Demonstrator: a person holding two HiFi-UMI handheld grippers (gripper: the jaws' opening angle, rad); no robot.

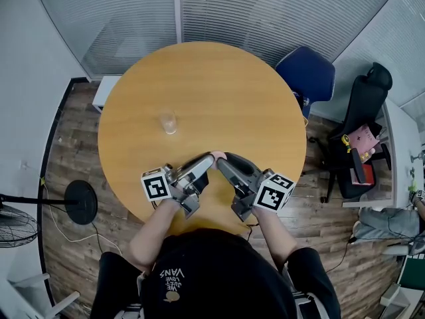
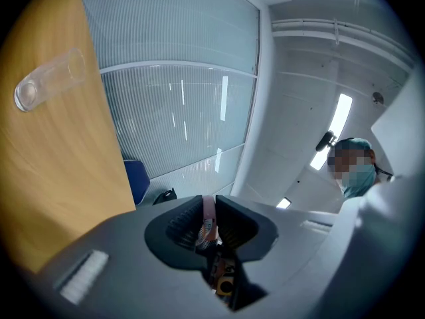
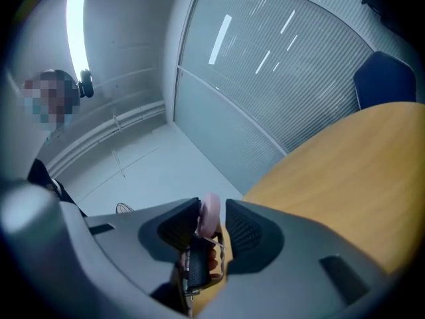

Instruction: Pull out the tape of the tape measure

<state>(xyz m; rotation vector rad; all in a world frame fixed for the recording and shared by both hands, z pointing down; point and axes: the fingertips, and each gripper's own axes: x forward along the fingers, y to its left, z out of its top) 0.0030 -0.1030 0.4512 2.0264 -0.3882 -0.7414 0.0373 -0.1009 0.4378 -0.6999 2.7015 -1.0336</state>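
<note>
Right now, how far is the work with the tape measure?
Done: the left tool is clamped on the pink tape measure. In hand: the right tool has its jaws around a pink round part; grip unclear. Still to do: no pulled-out tape shows, and the tools sit tip to tip.

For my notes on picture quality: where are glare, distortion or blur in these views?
Head view: even light on the round wooden table, fisheye bends the edges. Left gripper view: white ceiling strip lamp blown out, corners dark. Right gripper view: such a lamp glares too; the small pink round tape measure looks soft.
</note>
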